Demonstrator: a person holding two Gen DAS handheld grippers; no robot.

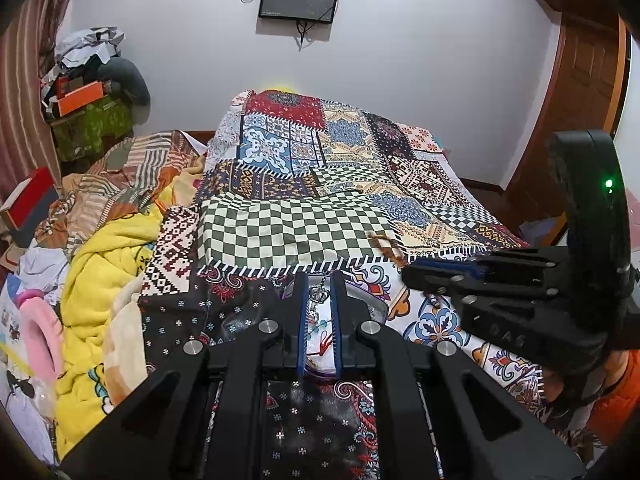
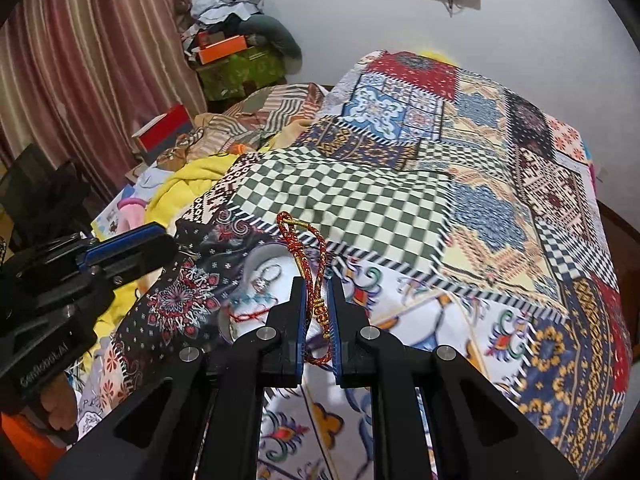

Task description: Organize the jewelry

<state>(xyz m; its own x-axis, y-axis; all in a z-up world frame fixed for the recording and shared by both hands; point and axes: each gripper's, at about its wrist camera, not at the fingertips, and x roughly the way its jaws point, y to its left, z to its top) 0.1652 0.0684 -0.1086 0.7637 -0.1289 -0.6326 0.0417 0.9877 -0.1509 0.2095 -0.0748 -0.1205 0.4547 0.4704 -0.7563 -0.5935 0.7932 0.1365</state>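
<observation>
In the right wrist view, my right gripper point(image 2: 317, 294) is shut on a red and gold braided cord bracelet point(image 2: 308, 264), whose loop sticks up past the fingertips. Just left of it, a clear dish point(image 2: 272, 280) on the bedspread holds a silver ring and a red thread piece. My left gripper point(image 2: 160, 240) hovers left of the dish, jaws together and holding nothing. In the left wrist view, the left gripper point(image 1: 319, 300) hangs over the clear dish point(image 1: 374, 304), and a silver crown charm point(image 1: 320, 295) shows in the slit between its fingers. The right gripper point(image 1: 406, 272) reaches in from the right.
A patchwork bedspread point(image 2: 460, 208) covers the bed. A yellow blanket point(image 1: 100, 264) and pink slippers point(image 1: 38, 332) lie heaped at the left. Boxes and clothes point(image 1: 88, 96) are stacked by the curtain. A person's orange sleeve point(image 1: 616, 404) is at lower right.
</observation>
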